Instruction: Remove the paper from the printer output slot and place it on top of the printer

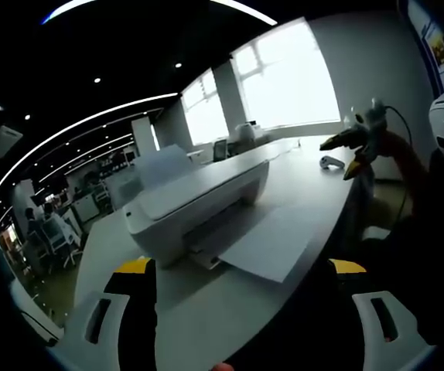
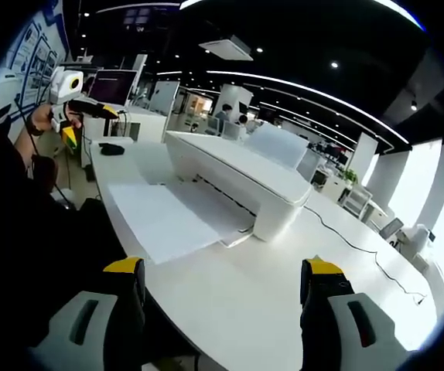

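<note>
**Both grippers spread and clear; paper in output slot**

1. In the left gripper view I see my left gripper (image 1: 241,309) with its two yellow-tipped jaws set wide apart and nothing between them. It hovers over the near edge of the white table (image 1: 315,174), well short of the printer.

2. In the right gripper view my right gripper (image 2: 222,305) is likewise spread wide and holds nothing. It hangs above the near table edge, pointing at the printer's front.

3. The paper (image 1: 272,241) lies flat in the printer's output slot. Its far edge sits at the slot and its near part reaches out over the table towards me.

4. The printer (image 1: 199,201) is white, low and long, with a rear flap raised. A cable (image 2: 361,239) runs from it across the table to the right.

5. In the left gripper view the right gripper appears at far right, raised off the table in a hand (image 1: 396,151). In the right gripper view a hand (image 2: 42,117) at far left holds the left gripper up in the same way.

6. A small dark object (image 2: 111,149) rests on the table at far left.
</note>
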Demonstrator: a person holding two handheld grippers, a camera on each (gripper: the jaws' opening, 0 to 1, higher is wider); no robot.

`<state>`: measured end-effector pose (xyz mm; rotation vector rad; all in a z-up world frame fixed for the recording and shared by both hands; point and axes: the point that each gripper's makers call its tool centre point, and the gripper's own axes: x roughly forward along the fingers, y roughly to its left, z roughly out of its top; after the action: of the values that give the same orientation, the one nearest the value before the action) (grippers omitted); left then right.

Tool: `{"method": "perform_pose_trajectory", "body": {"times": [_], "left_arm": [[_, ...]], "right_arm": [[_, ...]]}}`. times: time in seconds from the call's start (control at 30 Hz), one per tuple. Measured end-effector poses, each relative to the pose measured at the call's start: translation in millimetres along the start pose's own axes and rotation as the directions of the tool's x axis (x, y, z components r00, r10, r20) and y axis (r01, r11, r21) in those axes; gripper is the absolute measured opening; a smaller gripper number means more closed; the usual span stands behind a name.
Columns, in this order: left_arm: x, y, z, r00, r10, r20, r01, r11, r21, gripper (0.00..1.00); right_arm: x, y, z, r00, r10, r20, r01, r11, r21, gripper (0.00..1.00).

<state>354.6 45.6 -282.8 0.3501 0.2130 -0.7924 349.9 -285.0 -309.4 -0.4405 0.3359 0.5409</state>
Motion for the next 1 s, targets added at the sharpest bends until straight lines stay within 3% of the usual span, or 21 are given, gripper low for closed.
{"method": "perform_pose_trajectory", "body": {"times": [1.0], "left_arm": [[-0.4, 0.8, 1.0, 1.000, 0.002, 0.002, -0.002, 1.000, 0.002, 0.92]], "right_arm": [[3.2, 2.3, -4.0, 1.000, 0.010, -0.011, -0.010, 1.000, -0.003, 0.78]]}}
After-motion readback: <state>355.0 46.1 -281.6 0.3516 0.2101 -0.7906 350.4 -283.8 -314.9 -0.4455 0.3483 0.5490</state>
